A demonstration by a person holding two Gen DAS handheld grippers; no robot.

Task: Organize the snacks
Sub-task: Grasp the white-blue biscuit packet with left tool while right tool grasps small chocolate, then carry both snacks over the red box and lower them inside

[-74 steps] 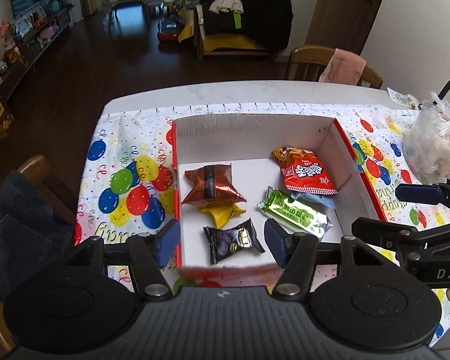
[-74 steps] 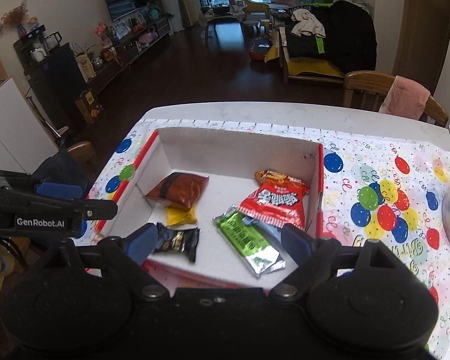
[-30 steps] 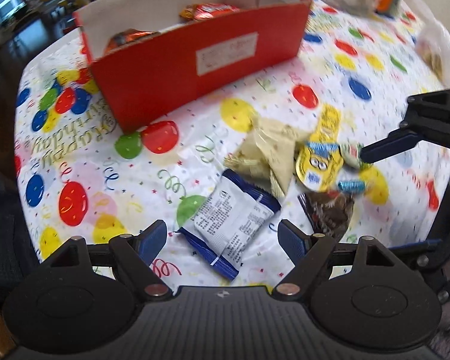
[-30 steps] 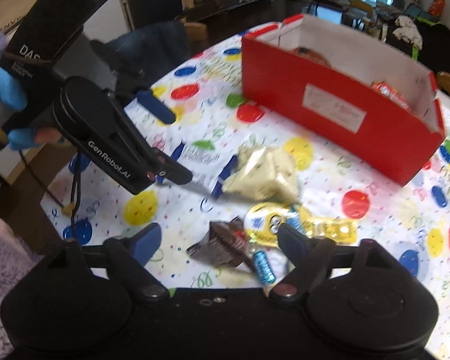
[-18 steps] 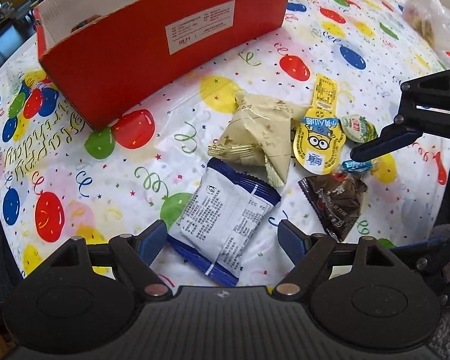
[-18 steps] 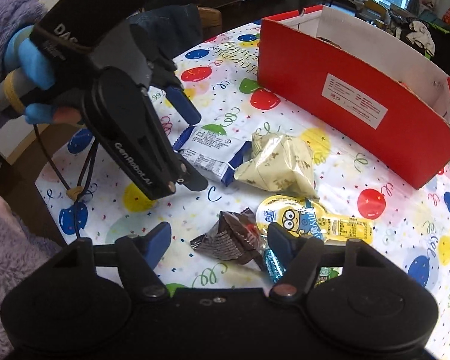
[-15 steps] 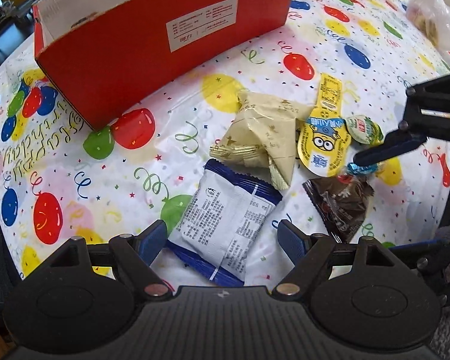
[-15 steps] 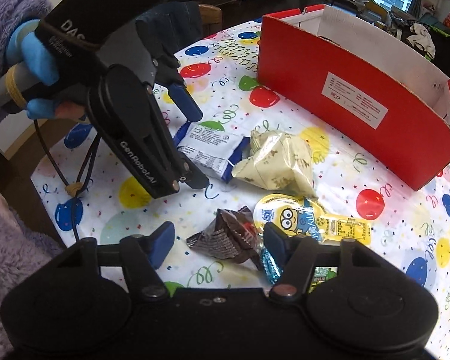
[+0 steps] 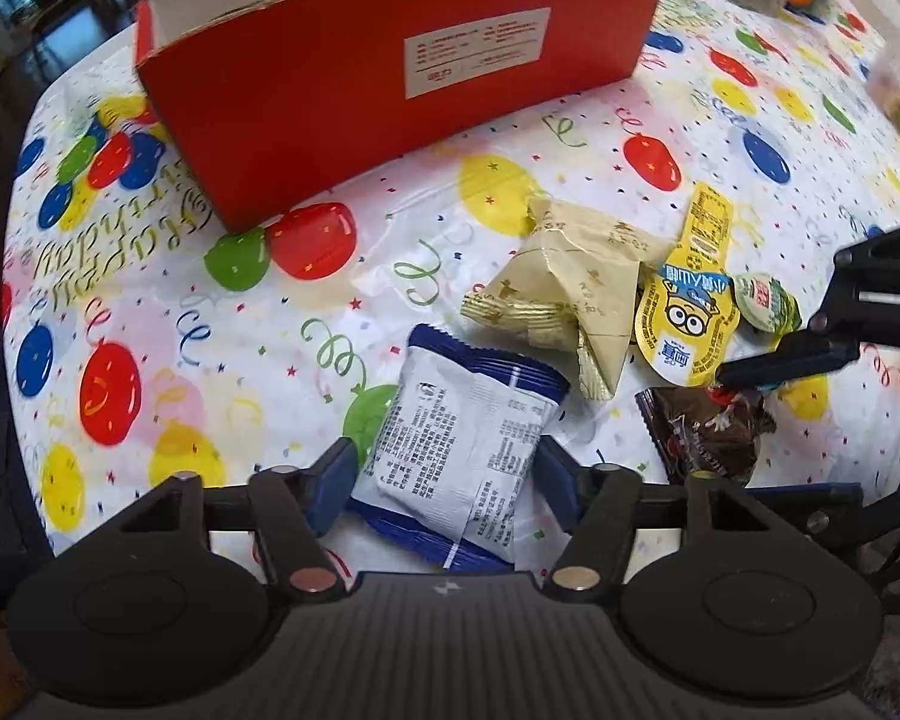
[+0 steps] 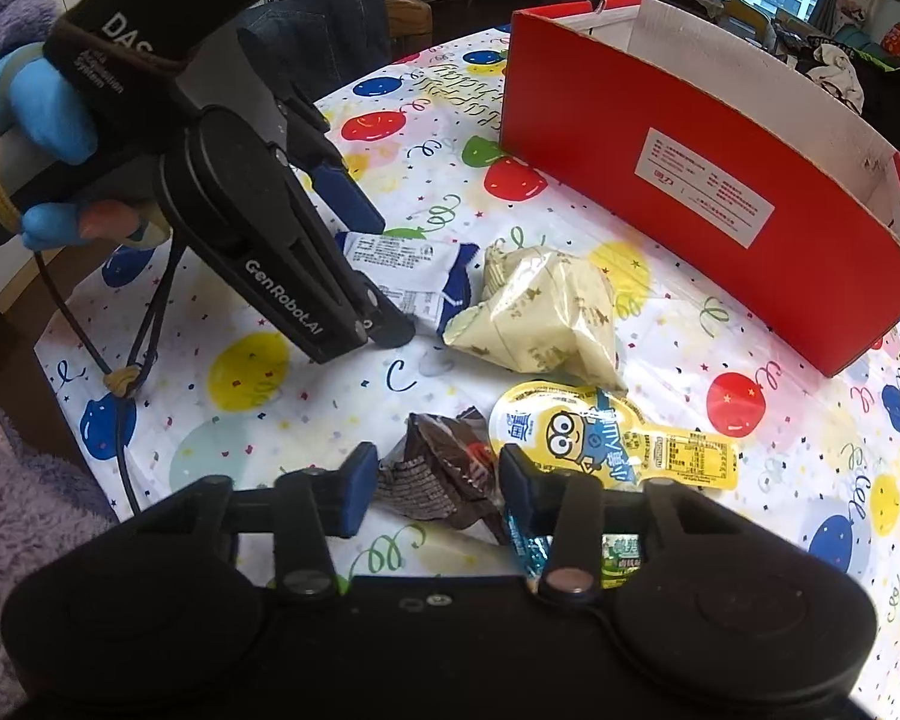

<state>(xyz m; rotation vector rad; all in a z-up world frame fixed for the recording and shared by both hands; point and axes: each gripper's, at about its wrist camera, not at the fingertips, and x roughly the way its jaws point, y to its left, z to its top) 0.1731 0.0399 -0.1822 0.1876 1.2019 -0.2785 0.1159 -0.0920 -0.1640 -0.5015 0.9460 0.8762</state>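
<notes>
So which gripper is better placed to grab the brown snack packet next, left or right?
Right. The right gripper already straddles the brown packet, while the left gripper straddles the blue-and-white packet.

Six snacks lie loose: one blue-white packet (image 9: 462, 444), one cream pouch (image 9: 564, 294), one brown wrapper (image 10: 438, 474), one yellow jelly cup (image 9: 687, 324), one green-lidded cup (image 9: 762, 300), one blue candy (image 10: 525, 540). One red box (image 9: 390, 66).

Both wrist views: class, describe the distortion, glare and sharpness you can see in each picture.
Left wrist view: fisheye bends the red cardboard box and balloon-print tablecloth outward; glare whitens the cloth near the box; the white-and-blue snack packet between the left gripper fingers reads sharp. Right wrist view: the same curving; the glossy cream foil wrapper glints; the right gripper frames a crumpled brown wrapper.
</notes>
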